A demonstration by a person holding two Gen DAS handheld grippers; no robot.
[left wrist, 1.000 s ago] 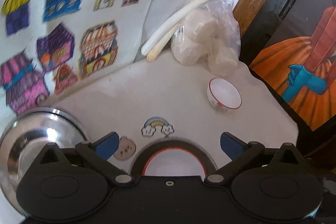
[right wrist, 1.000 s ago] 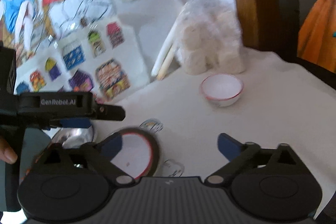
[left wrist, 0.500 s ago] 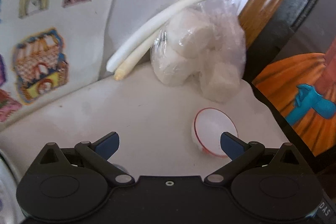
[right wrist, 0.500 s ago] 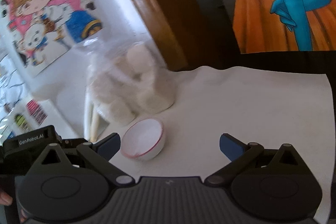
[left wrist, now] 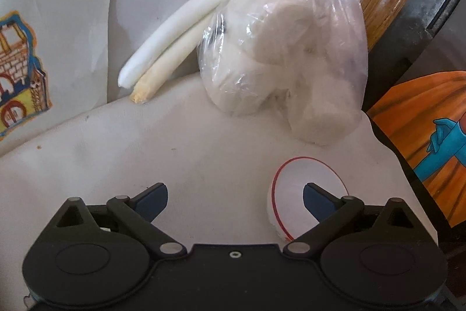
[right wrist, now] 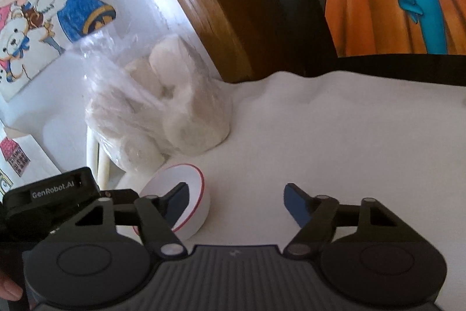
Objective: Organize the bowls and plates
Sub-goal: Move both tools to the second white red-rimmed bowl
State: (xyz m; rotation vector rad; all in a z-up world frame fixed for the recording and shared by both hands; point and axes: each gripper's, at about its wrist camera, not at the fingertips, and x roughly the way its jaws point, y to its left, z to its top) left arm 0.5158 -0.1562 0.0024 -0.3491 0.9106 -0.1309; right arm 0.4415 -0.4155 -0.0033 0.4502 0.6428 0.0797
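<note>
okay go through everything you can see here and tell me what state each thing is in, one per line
Bowl: tipped on its side, empty, on the cloth, beside the bag.
Bag: clear plastic, holds pale lumps, resting on the cloth.
Stalks: two, lying side by side, partly behind the bag.
Left gripper: open, one finger in front of the bowl's mouth.
Right gripper: closing, one finger in front of the bowl's mouth, not yet gripping.

Closing right tool (right wrist: 234, 201), seemingly empty, beside tilted bowl (right wrist: 190, 207).
</note>
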